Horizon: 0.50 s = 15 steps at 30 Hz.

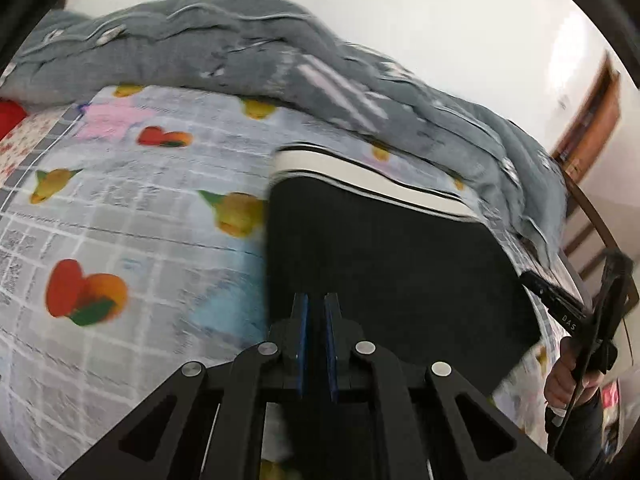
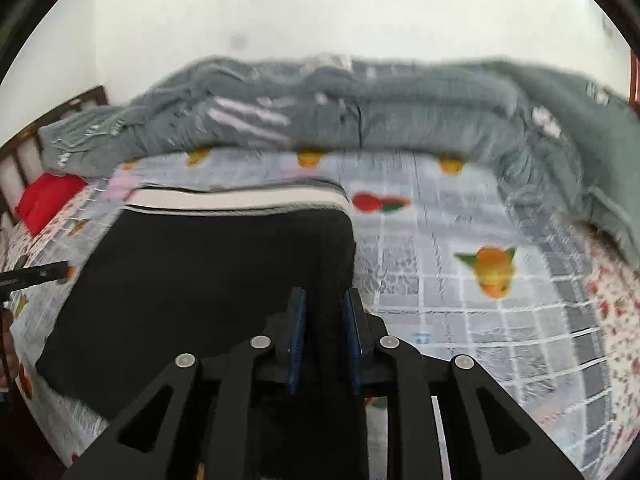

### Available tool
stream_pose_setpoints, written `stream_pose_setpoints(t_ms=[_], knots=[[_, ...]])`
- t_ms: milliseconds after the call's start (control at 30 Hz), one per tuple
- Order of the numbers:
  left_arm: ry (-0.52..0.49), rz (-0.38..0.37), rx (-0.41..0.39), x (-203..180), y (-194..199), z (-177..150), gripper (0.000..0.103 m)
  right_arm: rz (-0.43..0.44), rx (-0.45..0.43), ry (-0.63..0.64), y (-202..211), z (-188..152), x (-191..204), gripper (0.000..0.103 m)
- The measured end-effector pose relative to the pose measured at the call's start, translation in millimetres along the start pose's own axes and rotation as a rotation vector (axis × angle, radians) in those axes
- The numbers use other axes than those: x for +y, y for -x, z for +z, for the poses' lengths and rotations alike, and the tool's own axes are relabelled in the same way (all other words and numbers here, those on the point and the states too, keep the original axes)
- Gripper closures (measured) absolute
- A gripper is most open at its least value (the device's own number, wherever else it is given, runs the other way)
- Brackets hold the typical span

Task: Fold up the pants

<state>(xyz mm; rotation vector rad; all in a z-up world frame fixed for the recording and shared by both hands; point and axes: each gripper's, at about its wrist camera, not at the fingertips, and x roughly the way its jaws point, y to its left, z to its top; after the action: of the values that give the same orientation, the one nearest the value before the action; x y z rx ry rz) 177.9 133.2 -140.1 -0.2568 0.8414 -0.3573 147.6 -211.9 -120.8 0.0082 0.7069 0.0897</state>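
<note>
Pants (image 1: pixel 384 256): black, with a white, dark-striped waistband (image 1: pixel 360 176) at the far end; laid flat on the bed sheet, the waistband turned toward the grey quilt.
Left tool (image 1: pixel 316 312): its blue pads are seen nearly together, and black cloth is pinched between them at the near edge of the pants, by the left corner.
Right tool (image 2: pixel 324 312): a slightly wider gap is kept, and it is filled with black cloth; the near right corner of the pants is gripped.
Bed sheet (image 1: pixel 132 240): pale grey checks, printed with fruit and hearts; much is blurred.
Quilt (image 2: pixel 400 120): bunched along the far edge of the bed.
Red cushion (image 2: pixel 44 200): seen at the far left corner, beside the wooden rails.
Hand (image 1: pixel 568 380): glimpsed at the right rim of the left view, closed round a black handle.
</note>
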Motion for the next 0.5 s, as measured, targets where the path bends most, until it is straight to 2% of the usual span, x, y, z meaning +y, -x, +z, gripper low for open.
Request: stream_pose_setpoints(t_ms=[33, 100, 133, 200, 267, 333, 433, 500], knots=[[-0.021, -0.014, -0.013, -9.7, 4.6, -5.7, 0.09, 0.009, -0.025, 0.026, 11.4, -5.7, 5.6, 0.084], [-0.047, -0.032, -0.031, -22.3, 11.7, -15.8, 0.073, 0.035, -0.056, 0.082, 27.2, -19.2, 18.6, 0.084], [-0.067, -0.033, -0.039, -27.4, 15.8, -24.4, 0.069, 0.066, -0.058, 0.115, 32.5, -30.3, 26.8, 0.084], [-0.094, -0.033, -0.057, -32.7, 19.7, -47.3, 0.068, 0.125, -0.028, 0.138, 29.2, -47.3, 36.9, 0.083], [-0.105, -0.018, -0.003, -33.1, 12.6, -66.7, 0.068, 0.114, 0.037, 0.125, 11.8, -66.9, 39.8, 0.083], [-0.124, 0.014, -0.02, -34.7, 12.9, -82.3, 0.068, 0.103, 0.063, 0.115, 3.8, -80.5, 41.8, 0.083], [-0.139, 0.036, -0.022, -41.3, 21.8, -85.6, 0.068, 0.099, 0.111, 0.146, 5.9, -80.3, 47.6, 0.083], [-0.119, 0.014, -0.011, -42.2, 26.9, -79.4, 0.063, 0.108, 0.129, 0.169, 9.2, -73.4, 48.2, 0.084]])
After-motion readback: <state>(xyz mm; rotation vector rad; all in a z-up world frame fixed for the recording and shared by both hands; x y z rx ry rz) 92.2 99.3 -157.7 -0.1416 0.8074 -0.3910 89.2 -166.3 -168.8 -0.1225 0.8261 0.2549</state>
